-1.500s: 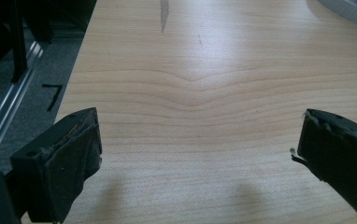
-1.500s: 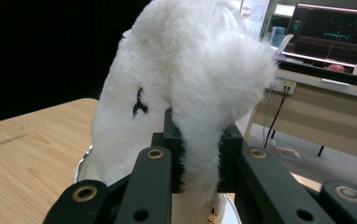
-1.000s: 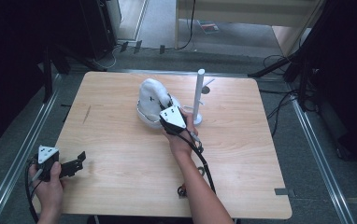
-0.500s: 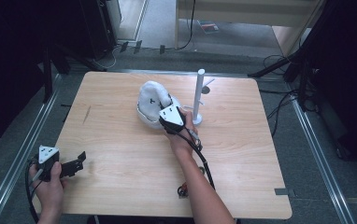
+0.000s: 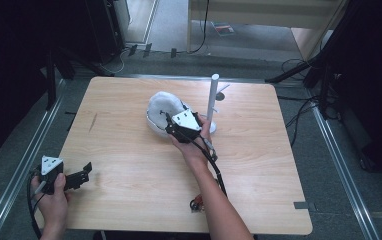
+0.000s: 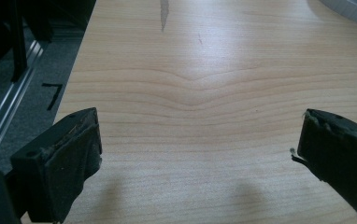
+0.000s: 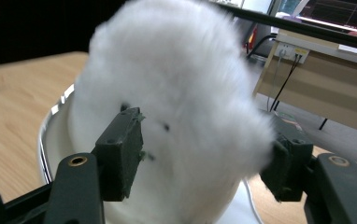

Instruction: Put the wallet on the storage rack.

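Observation:
A white fluffy, rounded cap-like thing (image 5: 160,111) lies on the wooden table (image 5: 129,200) near its middle, beside a white upright post (image 5: 212,97) on a round base. My right gripper (image 5: 167,121) reaches into the white thing from the right. In the right gripper view the white thing (image 7: 176,93) bulges between the jaws of the right gripper (image 7: 204,149), blurred. Those jaws have just been opening and stand apart around it. My left gripper (image 5: 84,172) hovers at the near left corner, and the left gripper (image 6: 197,140) is open over bare wood.
A cable (image 5: 211,160) trails from the right gripper along the forearm to a small red and black bit (image 5: 196,202) near the front edge. Metal rails (image 5: 24,165) run beside the table. Dark stands and cables crowd the floor behind.
The right hand has shifted slightly down and right at the white thing, which now sits a little lower. The left hand and its gripper have stayed put.

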A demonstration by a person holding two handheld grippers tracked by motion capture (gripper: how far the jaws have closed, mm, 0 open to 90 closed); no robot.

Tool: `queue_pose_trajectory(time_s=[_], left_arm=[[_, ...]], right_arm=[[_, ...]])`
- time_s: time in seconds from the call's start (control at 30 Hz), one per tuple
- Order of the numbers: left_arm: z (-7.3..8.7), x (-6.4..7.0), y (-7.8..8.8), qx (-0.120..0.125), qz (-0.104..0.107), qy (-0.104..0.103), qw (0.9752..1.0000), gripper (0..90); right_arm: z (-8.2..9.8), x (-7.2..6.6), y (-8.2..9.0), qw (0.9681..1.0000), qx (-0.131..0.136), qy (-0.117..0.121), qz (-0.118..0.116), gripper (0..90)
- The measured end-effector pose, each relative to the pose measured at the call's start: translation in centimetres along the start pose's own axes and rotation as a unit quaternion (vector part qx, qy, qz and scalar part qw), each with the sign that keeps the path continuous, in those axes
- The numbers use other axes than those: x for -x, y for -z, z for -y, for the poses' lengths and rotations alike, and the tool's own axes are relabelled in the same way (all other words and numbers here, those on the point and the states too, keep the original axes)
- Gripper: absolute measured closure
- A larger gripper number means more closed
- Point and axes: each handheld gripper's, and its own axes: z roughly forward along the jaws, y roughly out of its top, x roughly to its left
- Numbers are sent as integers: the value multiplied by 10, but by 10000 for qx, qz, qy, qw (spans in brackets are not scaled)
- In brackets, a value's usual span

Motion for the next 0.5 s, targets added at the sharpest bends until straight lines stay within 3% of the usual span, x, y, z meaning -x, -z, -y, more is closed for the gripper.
queue_pose_trajectory(time_s=[0.13, 0.3, 0.4, 0.5], left_arm=[[0, 0, 0, -19, 0, -8, 10000, 3], [0, 0, 0, -19, 0, -6, 10000, 3], [0, 0, 0, -15, 1, -6, 10000, 3], [0, 0, 0, -11, 7, 1, 10000, 3]], right_arm=[[-13, 4, 6, 9990, 232, -355, -151, 395], [-25, 6, 7, 9977, 358, -536, -195, 572], [-25, 8, 2, 9985, 217, -505, -54, 677], [-21, 11, -1, 9976, 59, -671, -129, 772]])
